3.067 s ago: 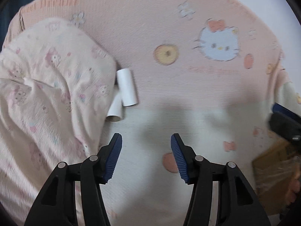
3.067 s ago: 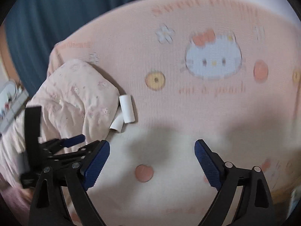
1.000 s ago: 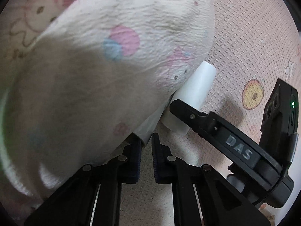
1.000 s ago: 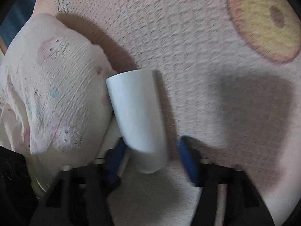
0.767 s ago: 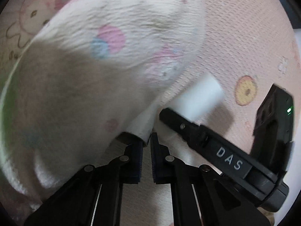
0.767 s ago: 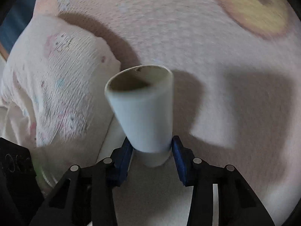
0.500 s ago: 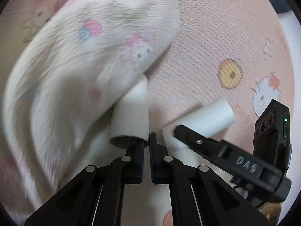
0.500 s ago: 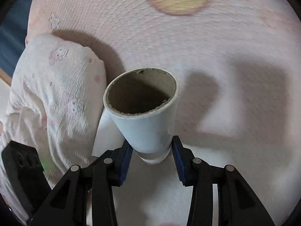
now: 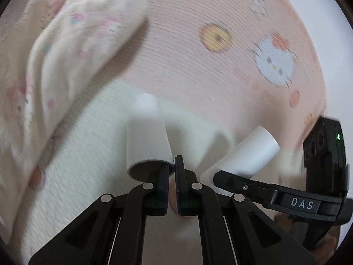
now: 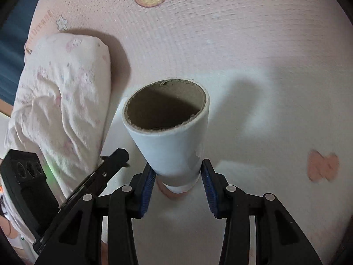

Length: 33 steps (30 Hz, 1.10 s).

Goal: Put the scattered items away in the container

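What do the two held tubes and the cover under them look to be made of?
Right tube: cardboard, brown fibrous inside with a ragged rim, matte white outside. Left tube: apparently the same, though blurred. Bed cover: soft woven or knitted fabric, ribbed texture with printed cartoon motifs.

A pale pink waffle-textured bedspread (image 10: 242, 55) printed with cartoon cats, doughnuts and bows filled the scene. A crumpled cream printed pillow (image 10: 61, 92) lay at nine o'clock, casting soft shadow.

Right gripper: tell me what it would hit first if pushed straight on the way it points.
Beyond the cardboard tube it holds, the right gripper would probably meet the pink blanket; nothing else shows ahead, though depth is unclear.
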Each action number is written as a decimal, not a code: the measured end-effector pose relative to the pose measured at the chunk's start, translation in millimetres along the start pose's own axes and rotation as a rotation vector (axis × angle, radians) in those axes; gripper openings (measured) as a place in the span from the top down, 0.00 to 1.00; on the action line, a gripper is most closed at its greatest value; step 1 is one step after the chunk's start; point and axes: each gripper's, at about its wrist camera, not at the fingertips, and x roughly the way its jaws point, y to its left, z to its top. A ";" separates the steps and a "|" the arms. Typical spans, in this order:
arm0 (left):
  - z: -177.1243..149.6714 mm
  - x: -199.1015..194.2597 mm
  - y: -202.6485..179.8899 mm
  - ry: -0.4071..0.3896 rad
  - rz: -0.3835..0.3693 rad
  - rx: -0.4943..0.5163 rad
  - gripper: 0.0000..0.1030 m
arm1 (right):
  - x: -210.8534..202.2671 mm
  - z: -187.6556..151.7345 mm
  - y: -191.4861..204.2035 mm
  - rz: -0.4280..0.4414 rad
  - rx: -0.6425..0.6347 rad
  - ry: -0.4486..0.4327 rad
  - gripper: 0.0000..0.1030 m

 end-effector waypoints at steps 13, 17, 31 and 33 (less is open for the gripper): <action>-66.2 -0.8 -69.2 0.058 0.031 0.275 0.95 | -48.6 -51.6 -68.2 -0.107 0.196 0.111 0.65; -74.7 1.7 -67.3 0.076 0.068 0.282 0.95 | -54.8 -54.4 -74.5 -0.100 0.245 0.100 0.64; -81.3 -7.8 -54.1 0.187 0.101 0.200 0.49 | -51.9 -38.5 -45.7 -0.228 0.226 0.093 0.33; -79.9 -14.8 -52.5 0.171 0.121 0.188 0.49 | -51.5 -38.0 -47.0 -0.243 0.242 0.087 0.33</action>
